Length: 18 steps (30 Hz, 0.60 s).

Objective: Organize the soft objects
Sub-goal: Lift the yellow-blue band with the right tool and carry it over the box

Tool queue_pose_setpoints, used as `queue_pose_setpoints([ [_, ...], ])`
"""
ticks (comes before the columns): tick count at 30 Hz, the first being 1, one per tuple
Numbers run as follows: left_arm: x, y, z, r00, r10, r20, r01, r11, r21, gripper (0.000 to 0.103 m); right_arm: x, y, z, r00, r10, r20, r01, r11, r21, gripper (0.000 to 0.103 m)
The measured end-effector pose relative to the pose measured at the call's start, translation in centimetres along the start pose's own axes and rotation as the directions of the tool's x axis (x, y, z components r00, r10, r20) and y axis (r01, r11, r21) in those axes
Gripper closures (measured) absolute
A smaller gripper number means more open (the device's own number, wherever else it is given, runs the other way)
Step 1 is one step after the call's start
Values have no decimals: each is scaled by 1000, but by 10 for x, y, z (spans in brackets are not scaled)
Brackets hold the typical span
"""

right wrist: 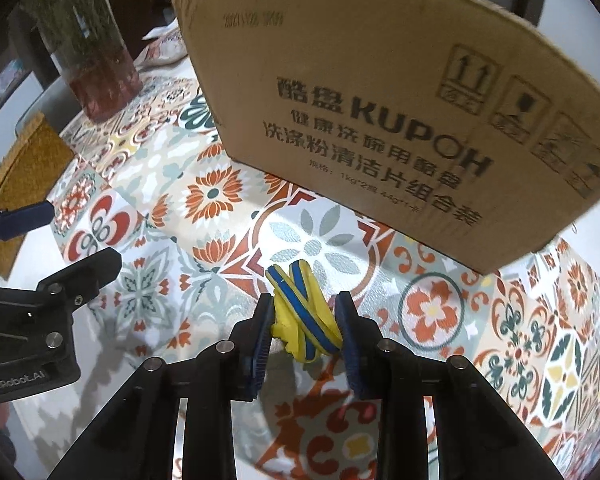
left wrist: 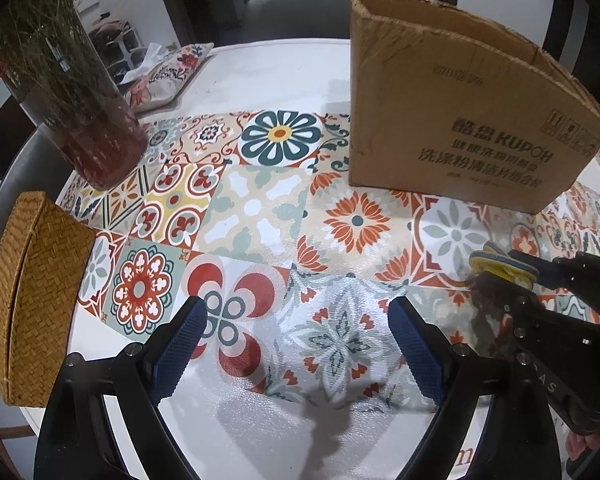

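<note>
A squashed yellow and blue soft toy (right wrist: 304, 316) sits pinched between the blue pads of my right gripper (right wrist: 305, 320), which is shut on it just above the patterned tablecloth (right wrist: 204, 200). From the left wrist view the same toy (left wrist: 500, 266) shows at the tip of the right gripper (left wrist: 512, 270) at the right. A brown cardboard box (right wrist: 380, 112) stands open-topped just beyond the toy; the box (left wrist: 452, 112) is at the back right in the left view. My left gripper (left wrist: 296, 332) hangs open over the cloth with nothing between its fingers.
A woven straw basket (left wrist: 32, 296) stands at the left table edge. A glass vase with dried stems (left wrist: 80, 112) is at the back left. A floral pillow (left wrist: 168, 76) lies behind it, and a grey chair (left wrist: 292, 12) stands beyond the table.
</note>
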State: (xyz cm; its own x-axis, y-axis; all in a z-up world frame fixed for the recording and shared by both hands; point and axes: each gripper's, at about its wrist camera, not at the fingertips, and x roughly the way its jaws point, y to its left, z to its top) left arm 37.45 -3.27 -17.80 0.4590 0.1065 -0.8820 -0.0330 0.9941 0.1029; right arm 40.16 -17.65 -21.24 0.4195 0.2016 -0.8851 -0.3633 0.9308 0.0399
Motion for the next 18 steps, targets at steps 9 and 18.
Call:
queue_pose_setpoints([
  [9,-26,1,7,997,-36,64,35,999,17,10,-34,0,-5,997,-40,67,34,995,95,70],
  [18,-60,5,19,986,-78,146,73,997,37,10,-75,-2,-4,983,-71,168,37,980,198,70],
])
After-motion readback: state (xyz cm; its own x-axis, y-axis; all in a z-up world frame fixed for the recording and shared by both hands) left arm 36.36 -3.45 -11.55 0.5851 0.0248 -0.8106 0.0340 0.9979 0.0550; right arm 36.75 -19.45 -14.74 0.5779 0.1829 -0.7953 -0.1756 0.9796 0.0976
